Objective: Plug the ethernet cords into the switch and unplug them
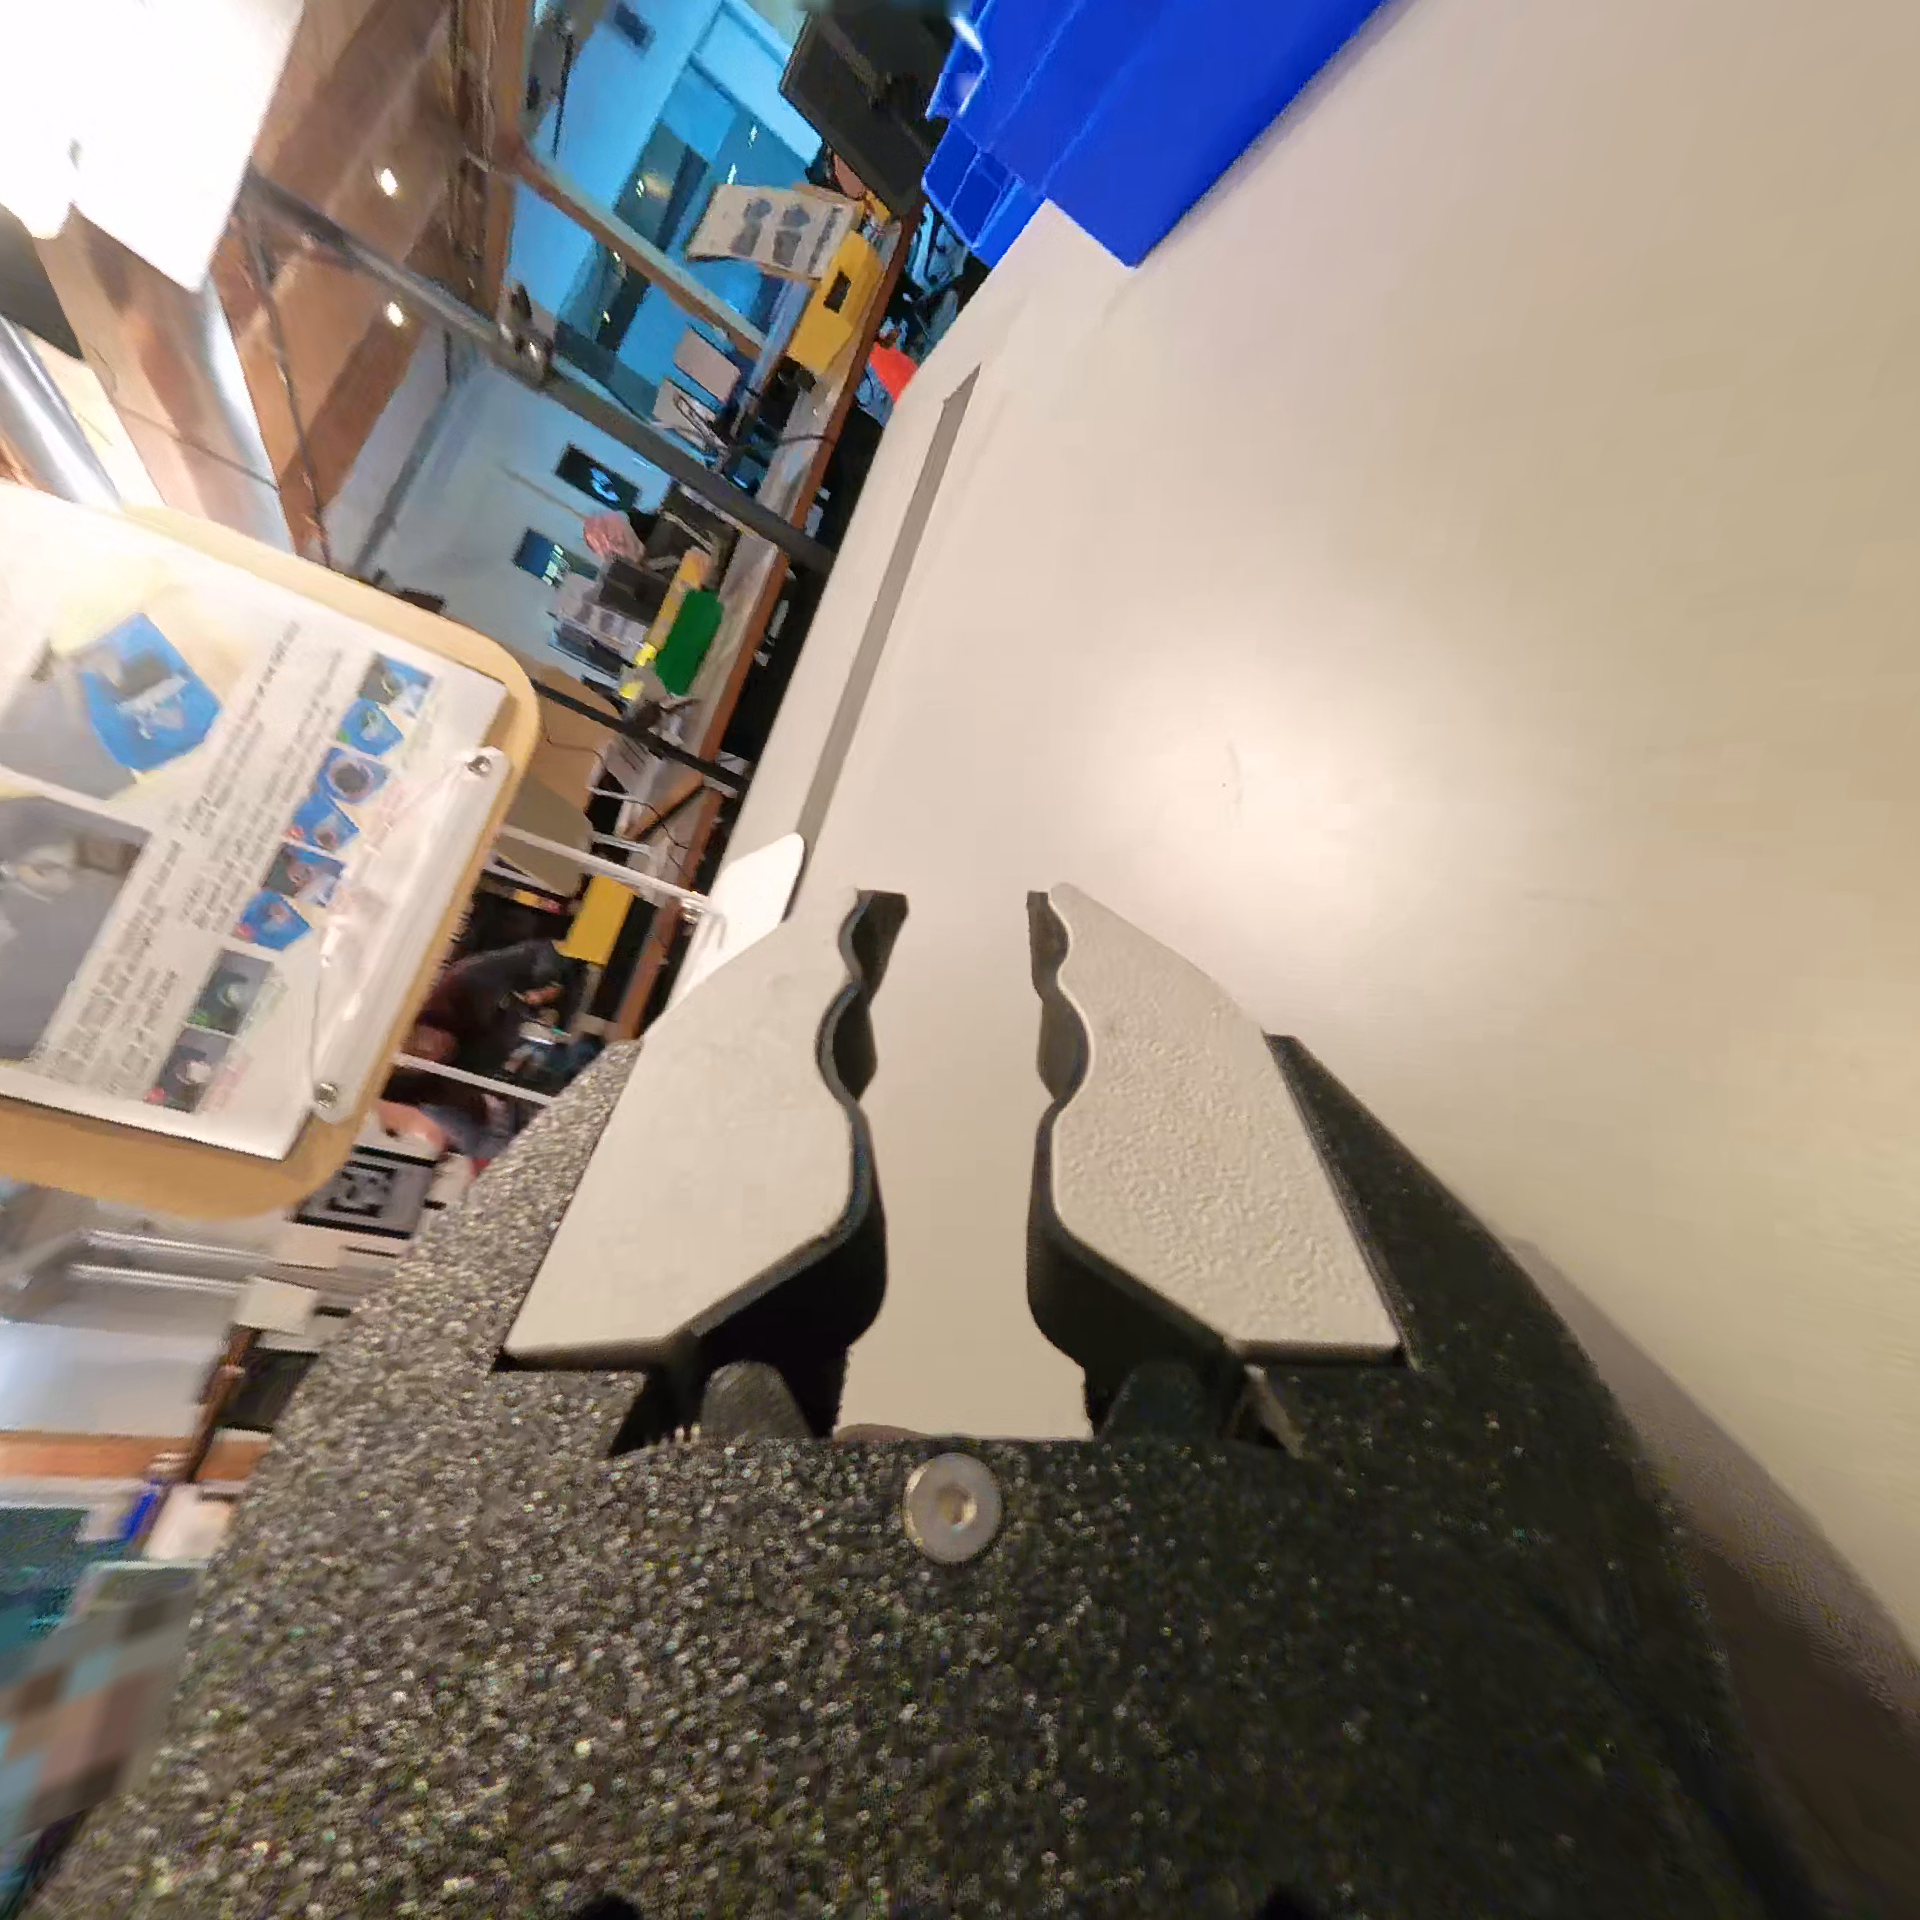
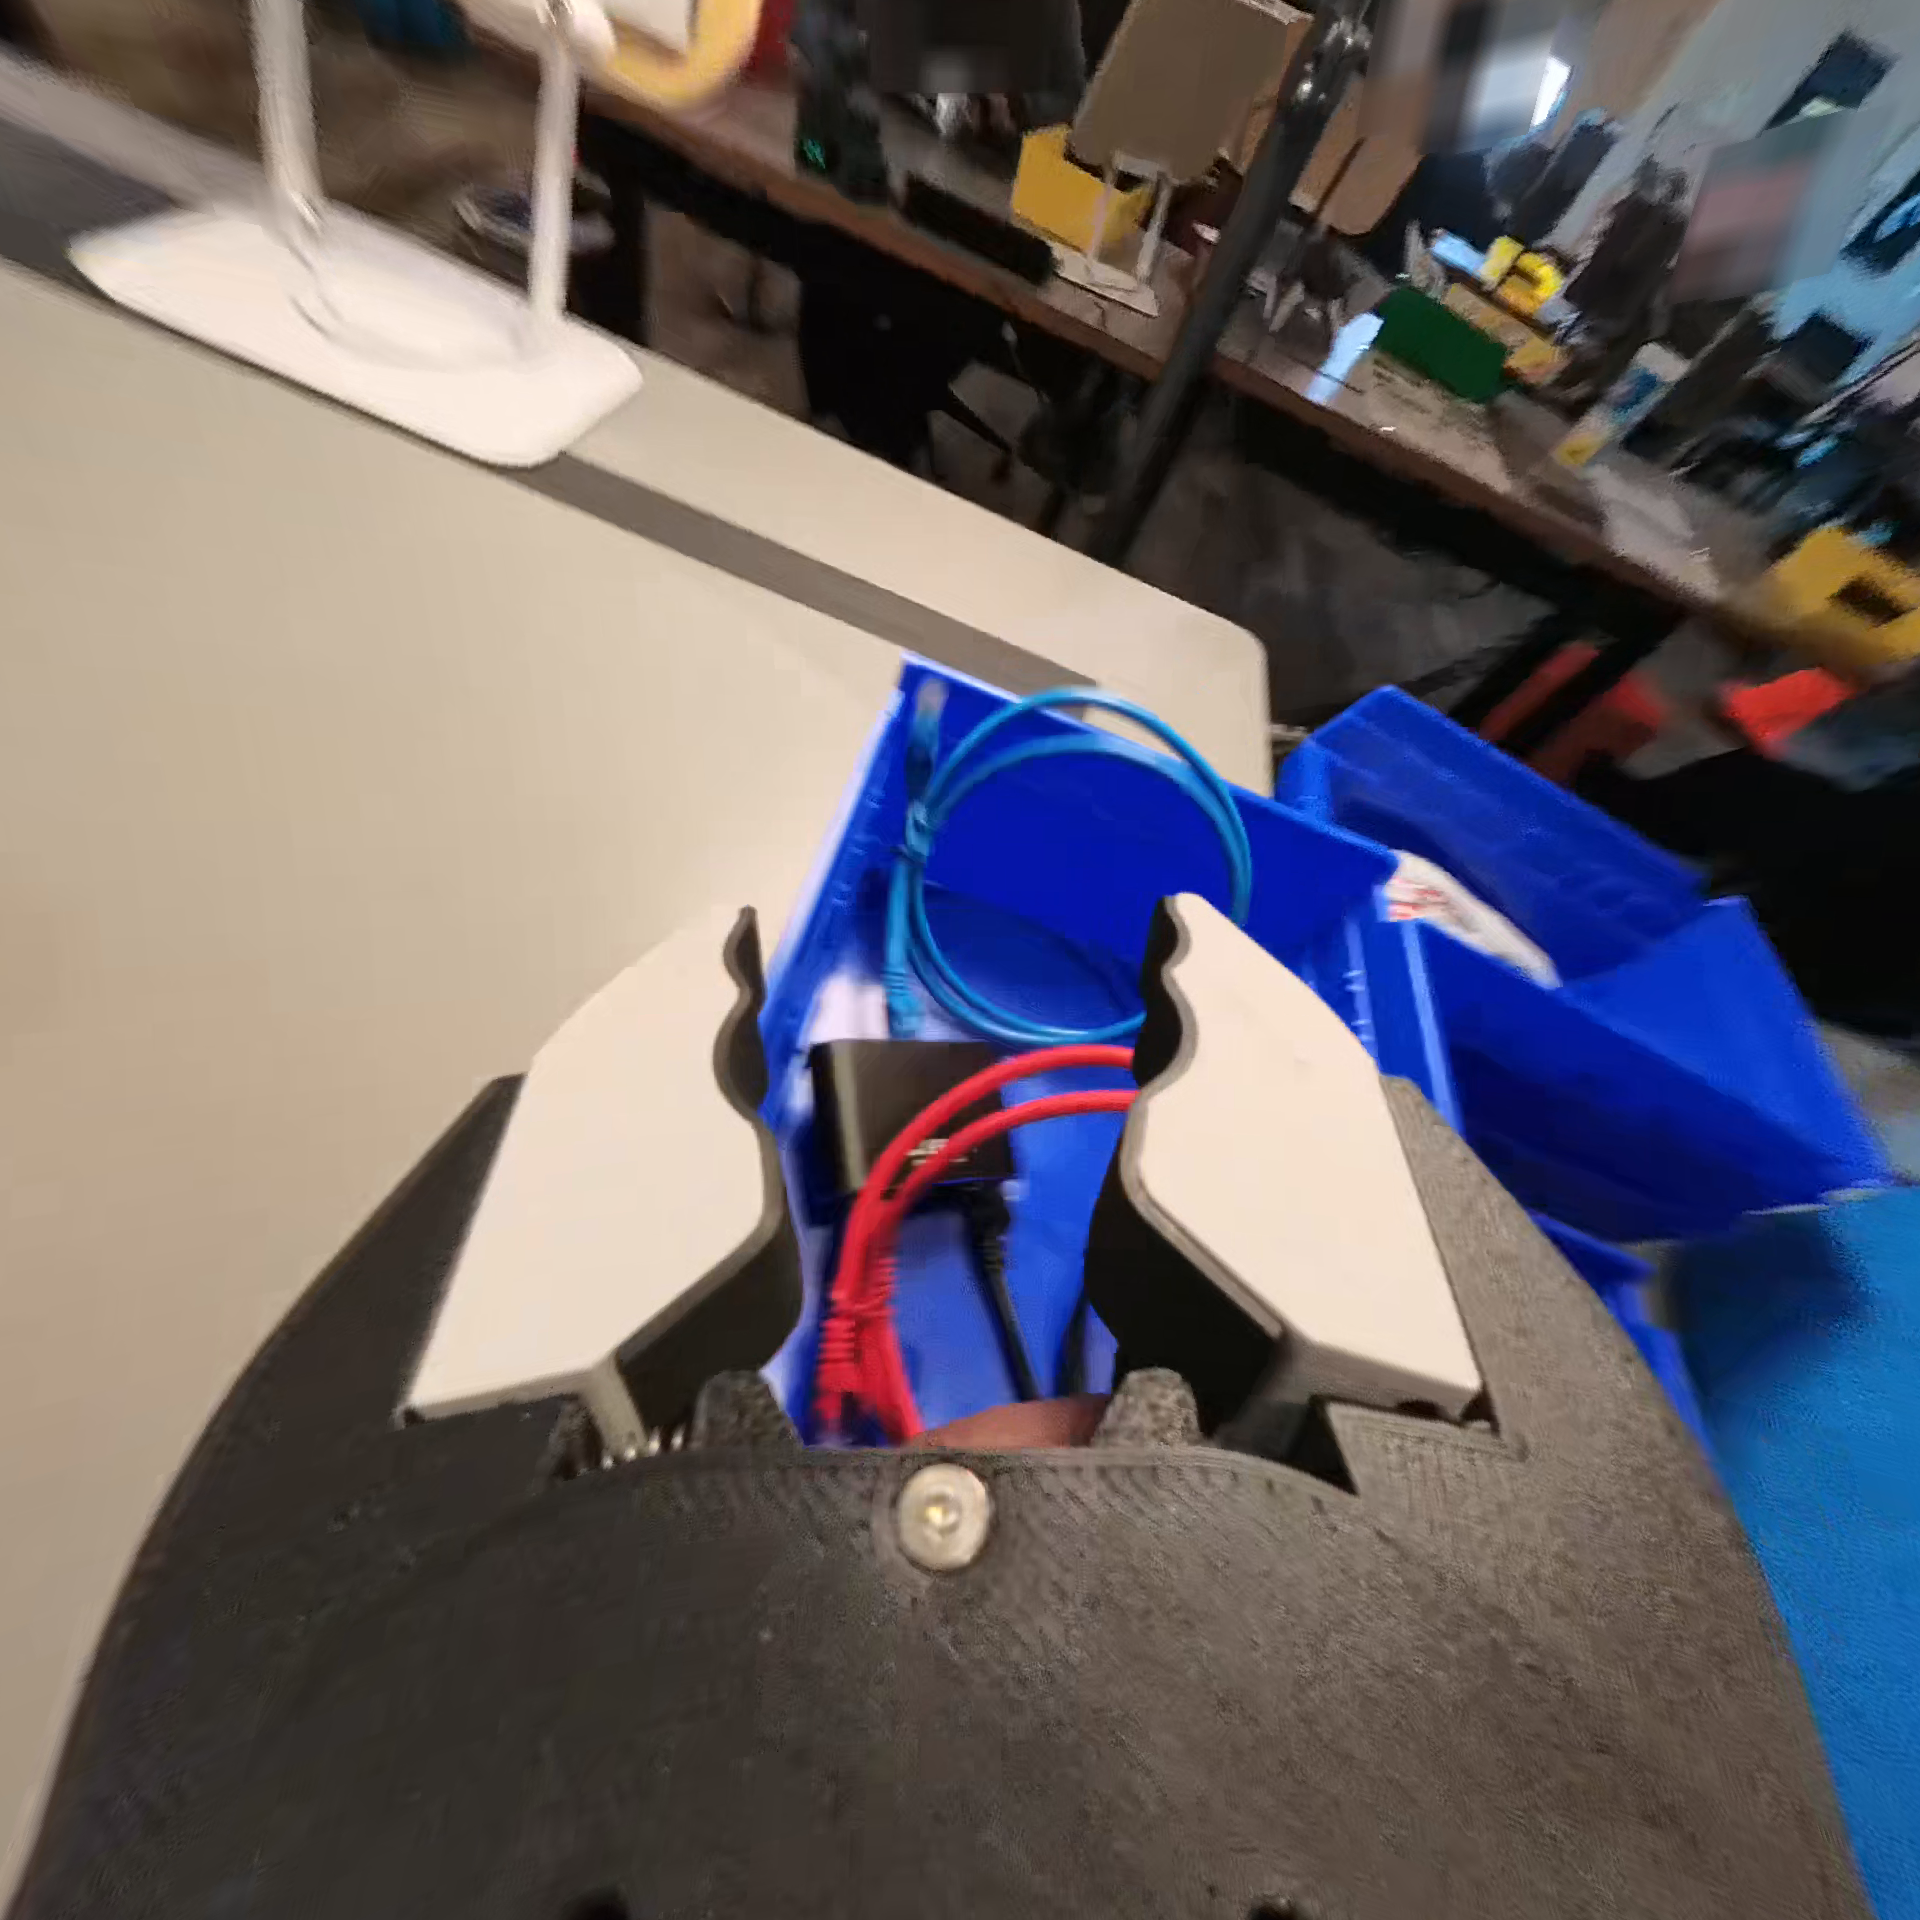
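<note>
In the right wrist view a blue bin [image 2: 831,935] at the table's edge holds a black switch [image 2: 883,1112], a coiled blue ethernet cord [image 2: 1039,873] and a looped red ethernet cord [image 2: 894,1247]. A black cable [image 2: 1008,1309] runs from the switch. My right gripper [image 2: 951,925] is open and empty, hovering above the bin with the switch and red cord between its fingers. In the left wrist view my left gripper [image 1: 961,904] is open and empty, rolled sideways over the bare white table [image 1: 1351,727]. No cord or switch shows there.
A second blue bin [image 2: 1558,987] sits right of the first; blue bins [image 1: 1091,125] also show at the far end in the left wrist view. A white stand base [image 2: 364,301] sits on the table at far left, holding a wooden board with a printed sheet [image 1: 208,852]. Workbenches stand behind. There is about 40 cm between the tips of the two grippers.
</note>
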Available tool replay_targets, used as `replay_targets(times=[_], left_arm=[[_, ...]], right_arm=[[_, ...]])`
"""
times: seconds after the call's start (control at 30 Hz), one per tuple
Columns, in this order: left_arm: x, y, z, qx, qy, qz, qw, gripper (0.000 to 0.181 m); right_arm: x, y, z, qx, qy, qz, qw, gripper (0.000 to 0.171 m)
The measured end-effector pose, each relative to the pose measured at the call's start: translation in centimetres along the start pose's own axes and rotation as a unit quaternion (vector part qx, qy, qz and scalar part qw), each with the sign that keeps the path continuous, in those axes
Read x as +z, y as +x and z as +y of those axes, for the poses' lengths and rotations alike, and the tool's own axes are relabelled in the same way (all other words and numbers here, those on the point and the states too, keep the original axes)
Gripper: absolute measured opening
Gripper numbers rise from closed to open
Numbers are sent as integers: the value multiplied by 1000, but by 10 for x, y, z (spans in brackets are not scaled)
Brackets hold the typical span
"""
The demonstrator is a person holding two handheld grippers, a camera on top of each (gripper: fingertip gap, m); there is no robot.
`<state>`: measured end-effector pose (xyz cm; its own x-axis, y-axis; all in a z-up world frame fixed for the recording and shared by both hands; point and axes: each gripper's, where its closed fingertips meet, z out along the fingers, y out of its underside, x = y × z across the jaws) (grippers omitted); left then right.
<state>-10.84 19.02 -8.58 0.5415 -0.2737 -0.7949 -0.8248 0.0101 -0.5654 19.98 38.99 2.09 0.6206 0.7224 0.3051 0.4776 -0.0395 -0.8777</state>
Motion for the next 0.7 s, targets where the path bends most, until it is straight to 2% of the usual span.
replay_targets(times=[0.1,0.23,0.33,0.5,0.53,0.6,0.63,0.7], left_arm=[[-5,-9,-3,-78,8,10,997,19],[-8,-22,2,-140,8,-1,990,20],[-5,-23,11,-196,-6,2,981,34],[-14,-27,27,-310,-35,-24,950,53],[-20,-29,32,-331,-44,-38,942,57],[-41,-40,46,-351,-68,-93,929,79],[-56,-50,57,-347,-90,-134,924,88],[-100,-75,86,-311,-155,-231,909,95]], right_arm=[[-24,-19,8,56,20,-38,998,72],[-38,-53,56,54,-36,-60,996,70],[-39,-70,80,61,-54,-69,994,68],[-28,-71,100,64,-72,-59,994,52],[-26,-70,101,62,-73,-55,994,48],[-22,-69,103,51,-73,-48,995,41],[-21,-67,103,45,-70,-42,996,36],[-18,-66,103,39,-63,-38,997,30]])
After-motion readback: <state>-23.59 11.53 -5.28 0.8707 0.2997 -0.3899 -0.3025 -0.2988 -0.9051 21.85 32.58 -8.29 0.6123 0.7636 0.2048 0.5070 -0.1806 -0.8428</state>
